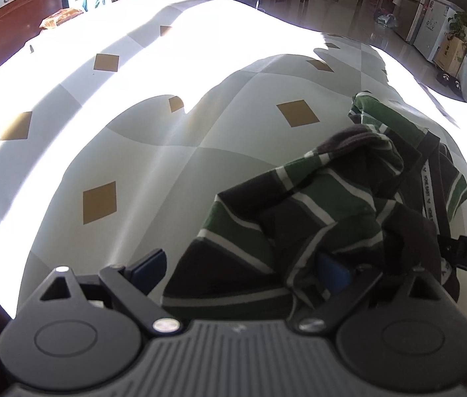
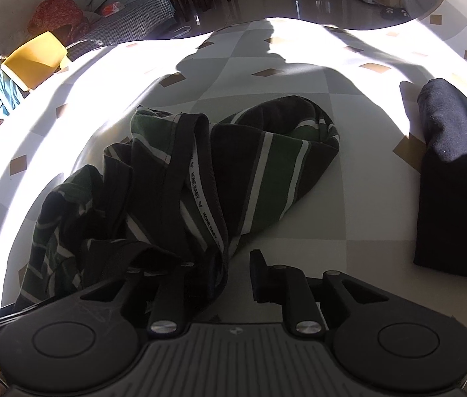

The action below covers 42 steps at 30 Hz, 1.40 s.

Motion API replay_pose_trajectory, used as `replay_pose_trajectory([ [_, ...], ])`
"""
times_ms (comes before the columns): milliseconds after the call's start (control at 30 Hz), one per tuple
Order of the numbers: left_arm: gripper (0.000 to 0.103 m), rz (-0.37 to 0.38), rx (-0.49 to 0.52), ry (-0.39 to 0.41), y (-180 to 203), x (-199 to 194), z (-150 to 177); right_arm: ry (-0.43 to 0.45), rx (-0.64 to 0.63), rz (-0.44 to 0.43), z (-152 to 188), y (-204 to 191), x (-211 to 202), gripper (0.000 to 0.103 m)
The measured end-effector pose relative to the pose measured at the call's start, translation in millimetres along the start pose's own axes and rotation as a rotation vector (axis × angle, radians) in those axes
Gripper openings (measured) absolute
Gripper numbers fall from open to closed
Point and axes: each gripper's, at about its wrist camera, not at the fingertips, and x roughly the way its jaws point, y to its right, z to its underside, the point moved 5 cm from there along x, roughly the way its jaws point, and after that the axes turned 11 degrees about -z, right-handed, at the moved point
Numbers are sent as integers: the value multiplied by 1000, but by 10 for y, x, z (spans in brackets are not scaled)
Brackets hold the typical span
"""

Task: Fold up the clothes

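Note:
A crumpled shirt with green, black and white stripes (image 1: 316, 198) lies on the table's patterned cloth (image 1: 134, 152). My left gripper (image 1: 240, 264) hangs over its near end, jaws wide open. One blue pad (image 1: 149, 264) is clear of the fabric and the other is half buried in a fold. In the right wrist view the same shirt (image 2: 266, 158) spreads ahead, its lettered collar band running toward my right gripper (image 2: 237, 266). That gripper's jaws stand a narrow gap apart. The collar edge drapes over the left finger, and bare table shows beside the right pad (image 2: 257, 274).
A folded dark navy garment (image 2: 455, 182) sits on the table to the right of the shirt. A yellow chair (image 2: 35, 56) and a sofa (image 2: 127, 20) stand past the table's left edge. The table's far edge (image 2: 266, 21) drops to a shiny floor.

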Motion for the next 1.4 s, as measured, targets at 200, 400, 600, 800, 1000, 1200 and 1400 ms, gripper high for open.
replay_pose_trajectory([
  [200,96,68,-33,23,-6,-153,-65,141,25,-90,-124,7,-302,30],
  [400,97,111,-68,40,12,-238,-200,175,41,-166,-187,-44,-319,37],
  [600,98,114,-112,40,43,-157,-365,131,43,-225,-135,-130,-207,39],
  [800,99,125,-116,38,185,-26,-495,101,31,-230,-63,-156,-126,40],
  [1000,99,119,-101,19,295,151,-489,81,48,-230,-31,-119,-83,41],
  [1200,99,90,-103,-3,284,271,-441,52,104,-216,26,-46,-30,43],
  [1400,96,81,-99,-18,295,325,-406,54,22,-226,75,-176,13,35],
])
